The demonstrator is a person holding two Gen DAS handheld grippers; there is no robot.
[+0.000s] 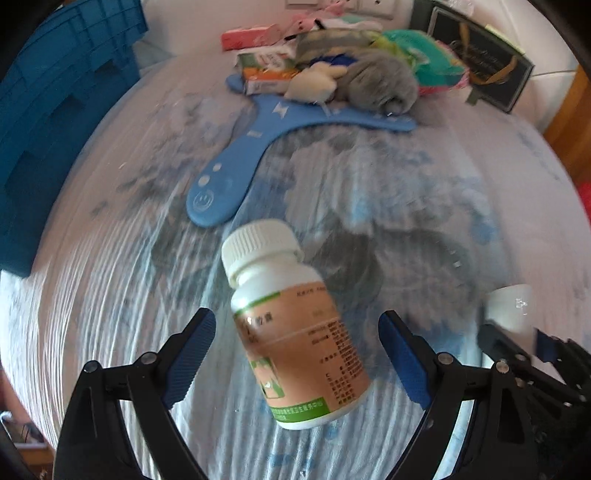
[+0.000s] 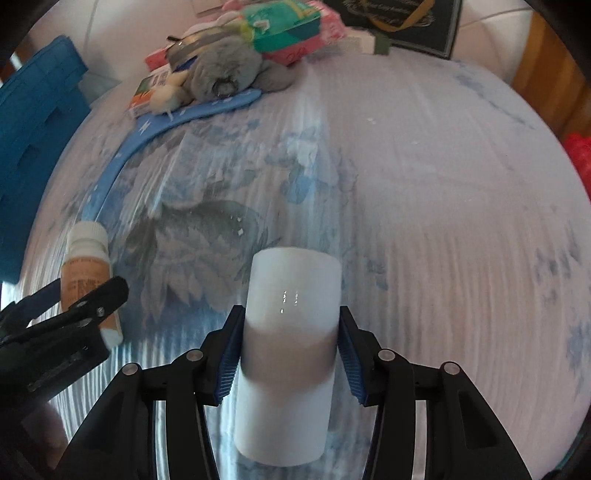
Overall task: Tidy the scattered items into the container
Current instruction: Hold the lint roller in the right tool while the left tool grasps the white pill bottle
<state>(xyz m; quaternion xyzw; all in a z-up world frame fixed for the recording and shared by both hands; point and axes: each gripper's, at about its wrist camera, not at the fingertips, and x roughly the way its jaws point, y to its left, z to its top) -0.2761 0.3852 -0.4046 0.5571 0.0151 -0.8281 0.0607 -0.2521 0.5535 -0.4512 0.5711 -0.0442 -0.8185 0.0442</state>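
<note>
A white pill bottle (image 1: 295,325) with an orange label lies on the floral bedsheet between the open jaws of my left gripper (image 1: 297,354), apart from both pads; it also shows in the right wrist view (image 2: 88,273). My right gripper (image 2: 290,354) is shut on a white cylinder (image 2: 288,354), its pads pressed on both sides; the cylinder's end shows in the left wrist view (image 1: 511,304). The blue crate (image 1: 55,110) stands at the far left, also in the right wrist view (image 2: 33,147).
A blue boomerang (image 1: 236,162) lies on the sheet ahead. Behind it is a pile: a grey plush toy (image 1: 380,83), boxes (image 1: 266,70), a green packet (image 2: 284,29). A dark framed board (image 1: 484,62) leans at the back right.
</note>
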